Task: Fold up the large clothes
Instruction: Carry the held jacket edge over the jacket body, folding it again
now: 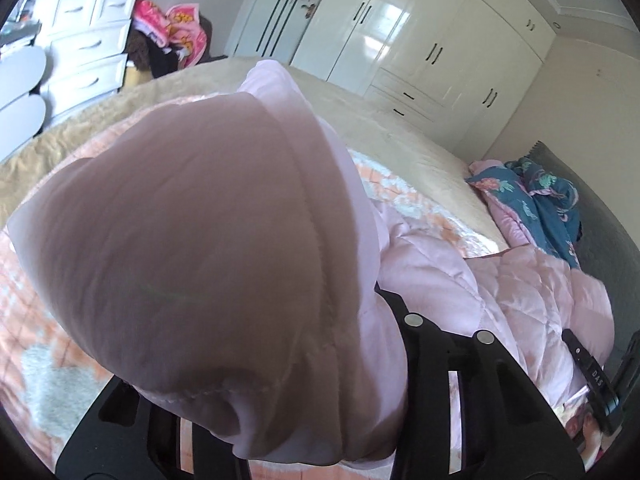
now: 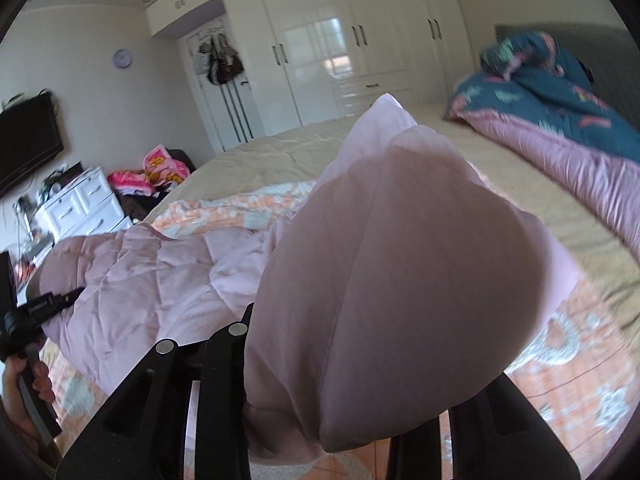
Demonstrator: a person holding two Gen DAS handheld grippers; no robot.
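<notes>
Left wrist view is mostly filled by the pink quilt [image 1: 192, 240], bunched and lifted over the bed [image 1: 400, 128]. It's clamped in the left gripper [image 1: 320, 420], and another corner is pinched by the right gripper [image 2: 320, 420].

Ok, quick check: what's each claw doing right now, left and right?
Left claw: closed on a corner of the pale pink quilted comforter.
Right claw: closed on another corner of the same comforter.
</notes>
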